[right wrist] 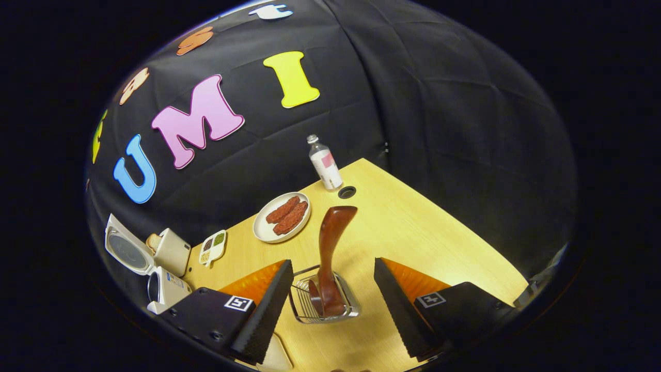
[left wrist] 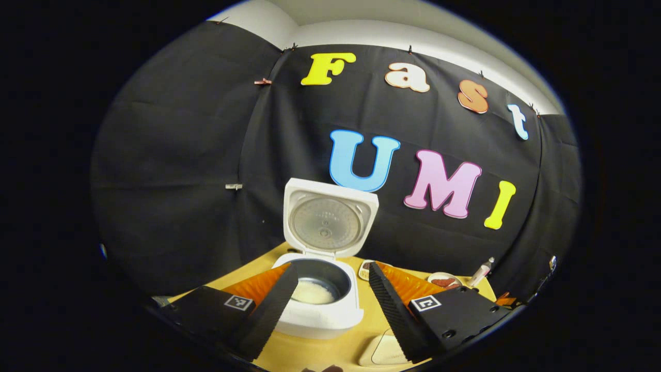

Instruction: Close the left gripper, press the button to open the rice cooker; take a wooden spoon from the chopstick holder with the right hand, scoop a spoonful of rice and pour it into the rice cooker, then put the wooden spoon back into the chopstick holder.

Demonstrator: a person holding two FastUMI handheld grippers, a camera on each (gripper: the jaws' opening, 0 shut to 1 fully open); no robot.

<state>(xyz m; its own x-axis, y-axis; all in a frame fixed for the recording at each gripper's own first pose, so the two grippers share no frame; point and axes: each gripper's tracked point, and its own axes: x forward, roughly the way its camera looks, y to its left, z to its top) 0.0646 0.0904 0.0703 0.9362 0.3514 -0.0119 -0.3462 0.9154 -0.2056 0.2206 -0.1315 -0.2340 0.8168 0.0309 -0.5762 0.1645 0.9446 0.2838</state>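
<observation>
The white rice cooker stands on the yellow table with its lid raised upright; white rice lies in its dark inner pot. My left gripper hangs open just in front of it, one finger to each side of the pot. In the right gripper view the dark wooden spoon stands in the wire chopstick holder, handle up. My right gripper is open, its fingers either side of the holder, touching nothing. The rice cooker sits at far left there.
A plate with reddish-brown food, a small bottle, a white divided dish and a toaster with bread stand toward the back of the table. A cable hole is beside the bottle. A pale pad lies near the cooker.
</observation>
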